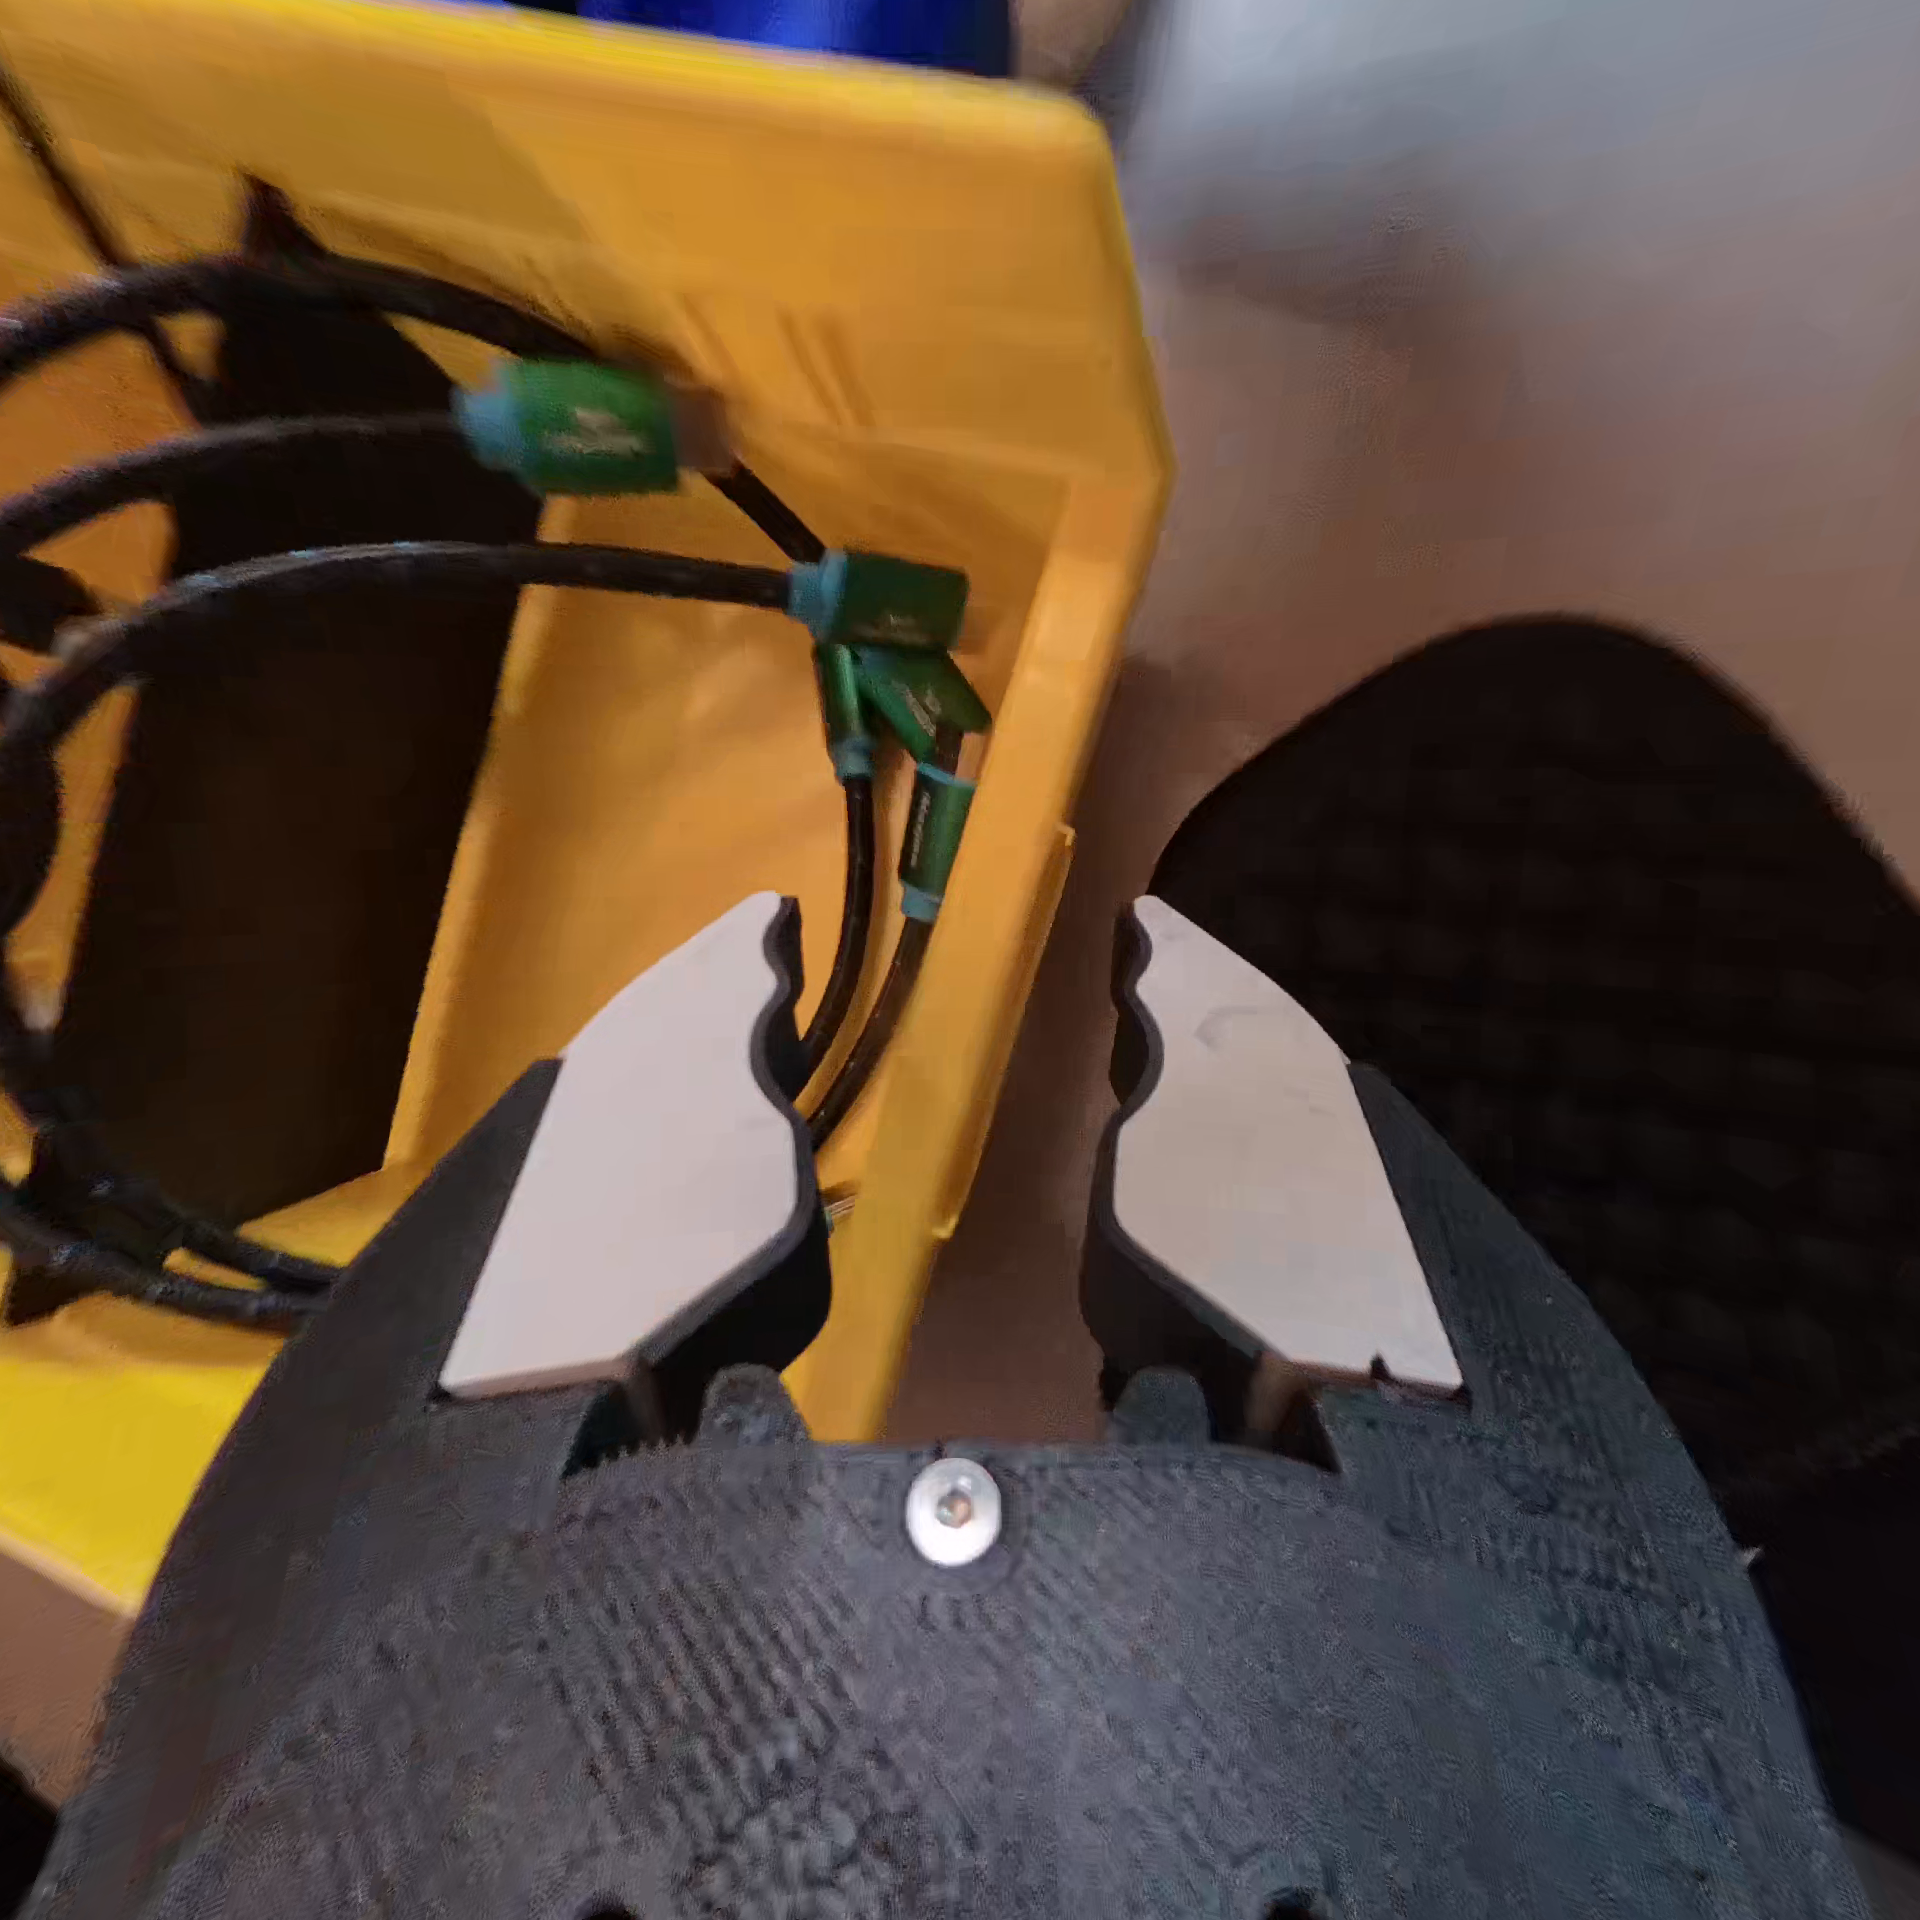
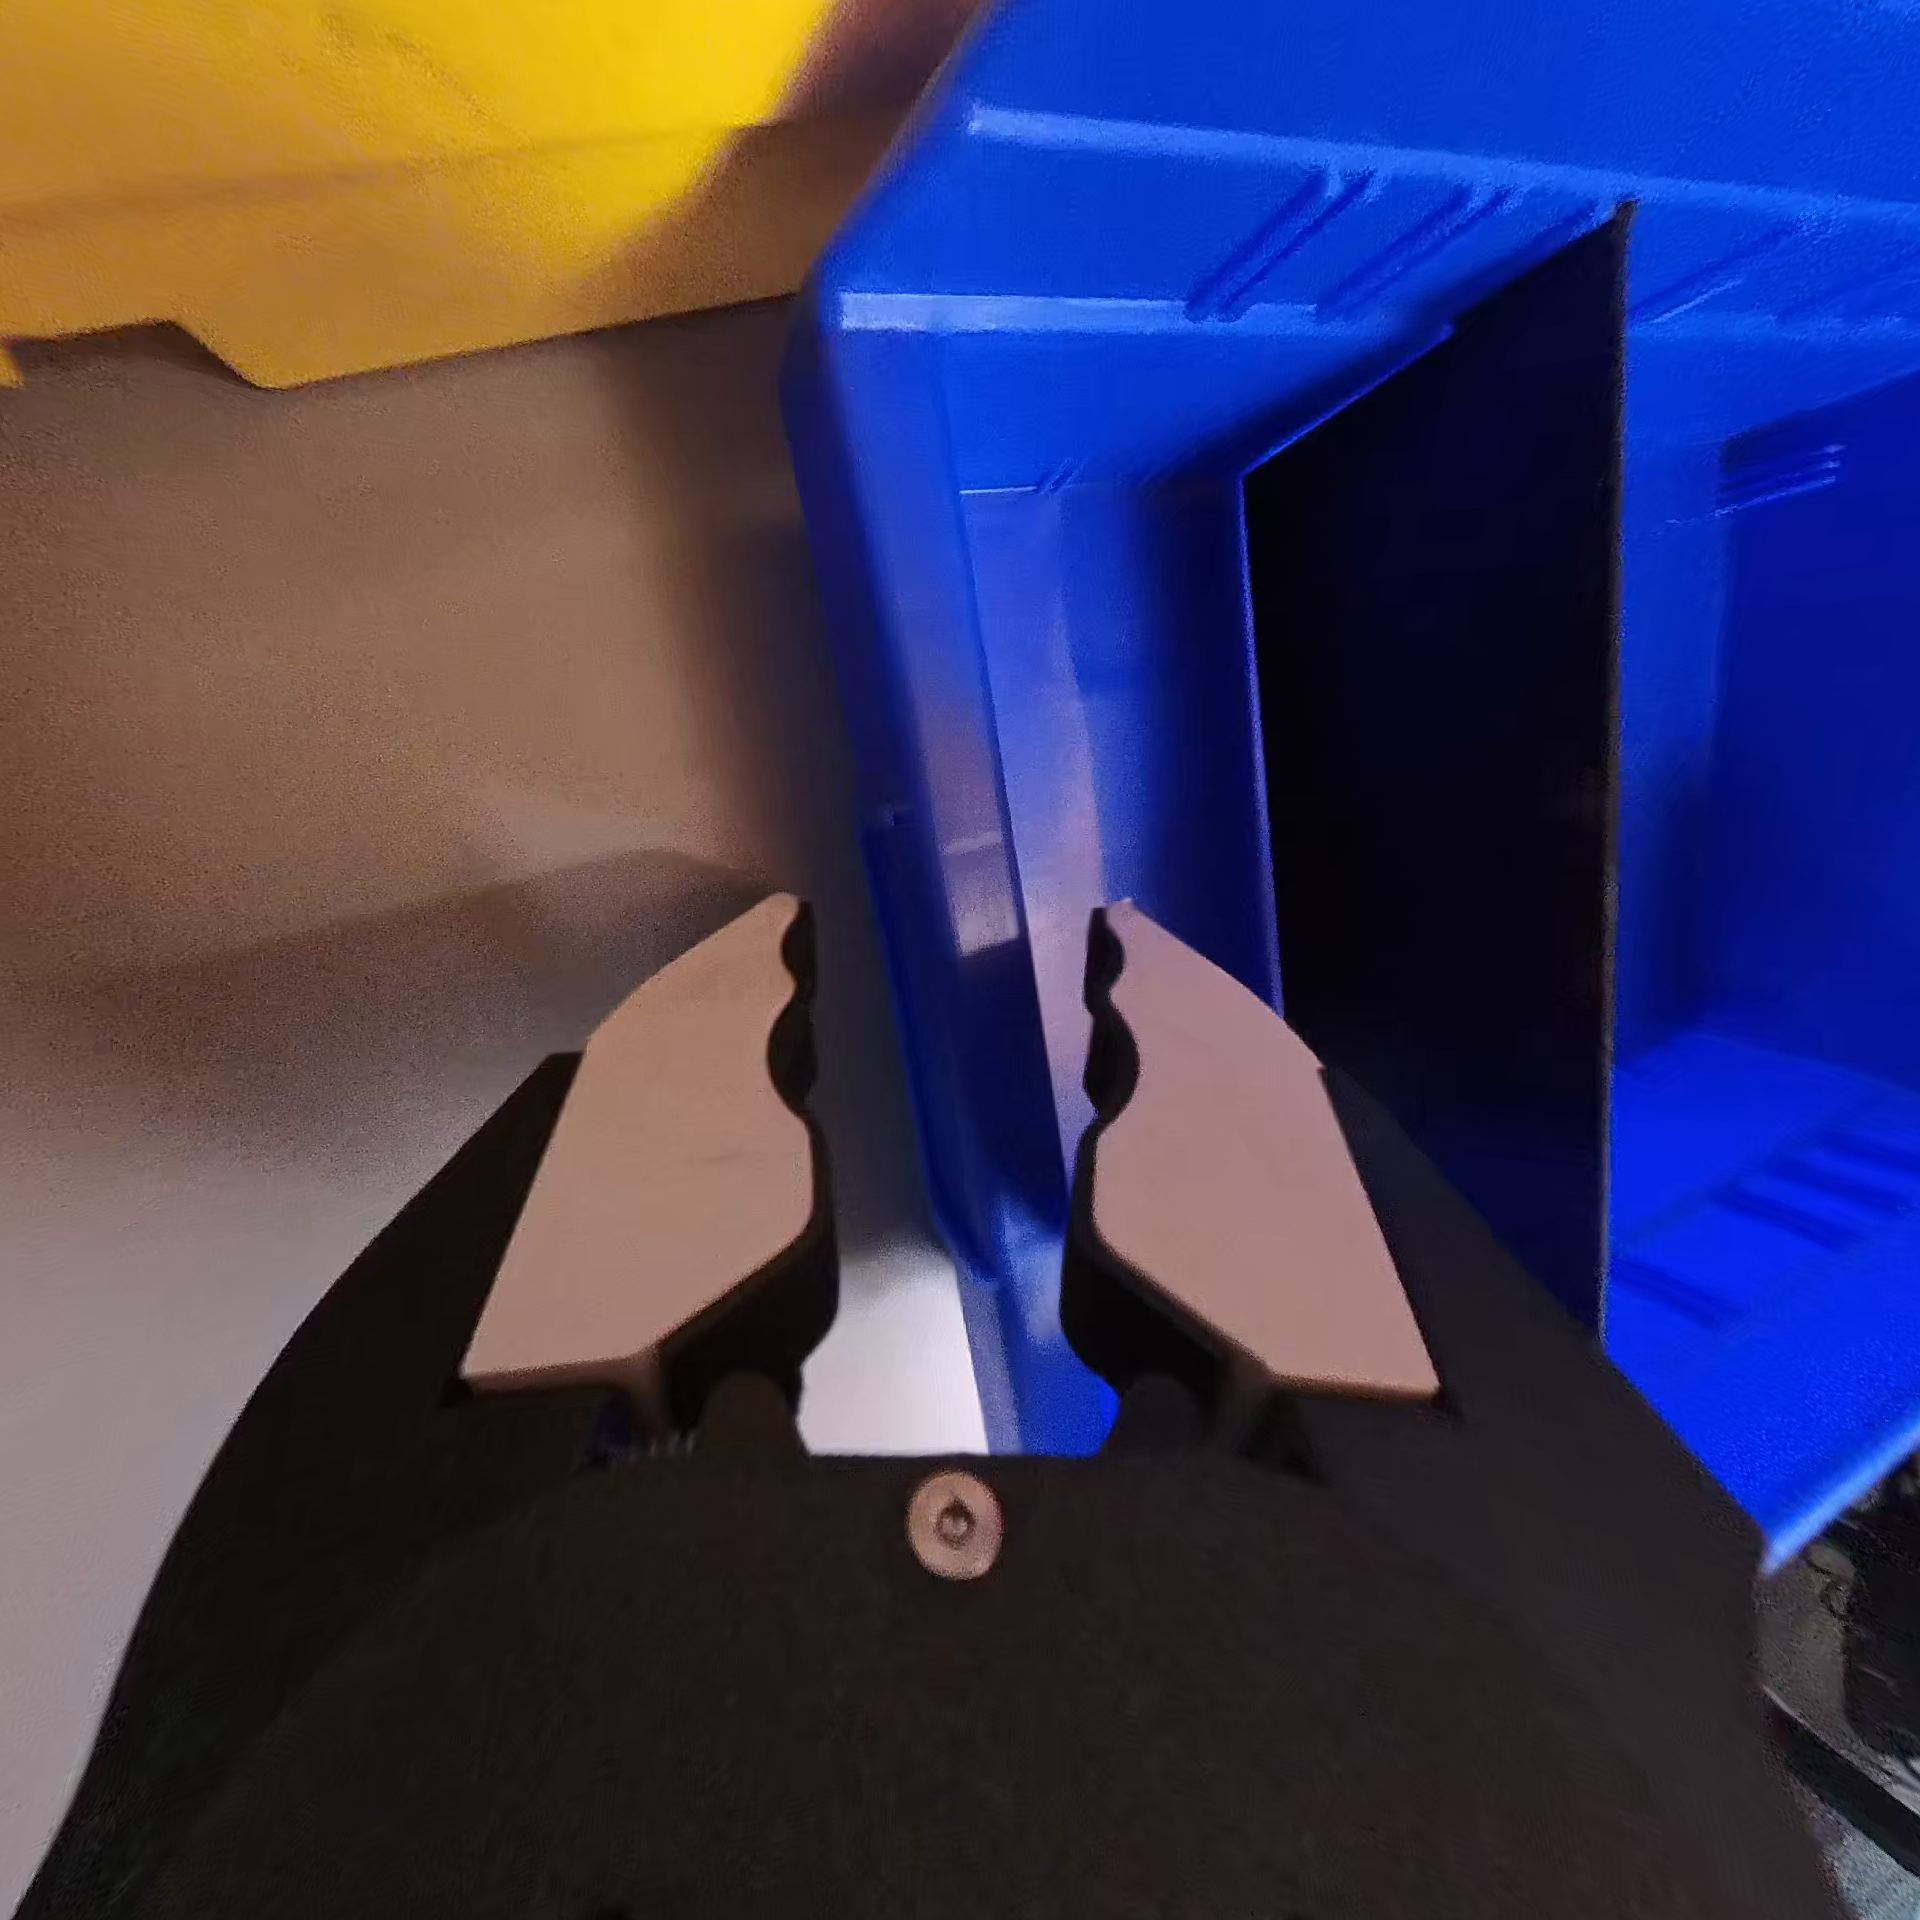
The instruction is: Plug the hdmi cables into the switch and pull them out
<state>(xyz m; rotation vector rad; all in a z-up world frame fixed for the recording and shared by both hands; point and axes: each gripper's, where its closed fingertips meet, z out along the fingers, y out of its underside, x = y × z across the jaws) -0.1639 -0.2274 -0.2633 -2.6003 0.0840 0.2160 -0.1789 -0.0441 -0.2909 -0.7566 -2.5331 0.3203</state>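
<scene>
**Cables lie in the bin, nothing is plugged yet**

In the left wrist view, the left tongs (image 1: 956,925) stand partly open with a clear gap between the pale pads, and they hold nothing. Just past the tips, toward 12 o'clock, the rim of the yellow plastic bin (image 1: 1101,499) crosses the gap. Inside the bin lie the black braided HDMI cables (image 1: 436,582) in loose loops, with the green metal plugs (image 1: 883,613) gathered against the bin wall at 11 o'clock from the tips. One more green plug is farther, at 10 o'clock. At 3 o'clock a dark textured shape (image 1: 1558,987) covers part of the brown counter (image 1: 1403,416); what it is I cannot tell.

In the right wrist view, the right tongs (image 2: 945,925) are also partly open and empty, above the counter. Just behind the tips, from 12 to 2 o'clock, stands the blue plastic bin (image 2: 1091,436) with a black flat panel (image 2: 1455,727) inside it.

No switch is recognisable in either view. In my judgement the task is at its beginning: no cable is gripped, and all plugging and pulling out is left to do.
</scene>
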